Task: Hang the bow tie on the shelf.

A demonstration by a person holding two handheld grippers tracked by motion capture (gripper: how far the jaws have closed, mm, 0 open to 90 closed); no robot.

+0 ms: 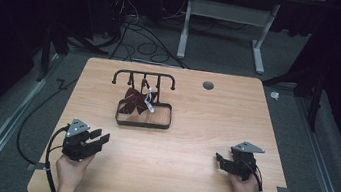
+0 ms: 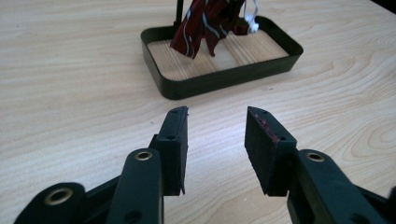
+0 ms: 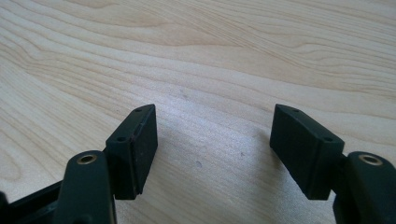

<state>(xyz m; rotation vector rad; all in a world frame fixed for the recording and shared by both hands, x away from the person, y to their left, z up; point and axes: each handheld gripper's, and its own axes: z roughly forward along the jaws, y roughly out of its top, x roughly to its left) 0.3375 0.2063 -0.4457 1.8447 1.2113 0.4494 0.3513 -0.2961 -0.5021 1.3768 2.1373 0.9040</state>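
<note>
Wooden worktop (image 1: pixel 187 179): red cloth (image 1: pixel 133 100) hangs from rack (image 1: pixel 144 78) over black tray (image 1: pixel 143 121). I hold left gripper (image 1: pixel 100 137) and right gripper (image 1: pixel 220 161) released, well apart from it. Approach pending; next, reach forward.

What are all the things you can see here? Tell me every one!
Table: one, light wood, under everything.
Tray: one, black rim with pale wood floor, middle of the table toward the far side.
Rack: one, black bar with hooks, standing at the tray's far edge.
Cloth: one, dark red with pale stripes, hanging from the rack over the tray.
White cord: one, dangling beside the cloth.
Round hole: one, grey, far part of the table.
Cables: several, black, on the floor beyond the table.
Left gripper: one, black, near left, jaws open, empty.
Right gripper: one, black, near right, jaws open, empty.
</note>
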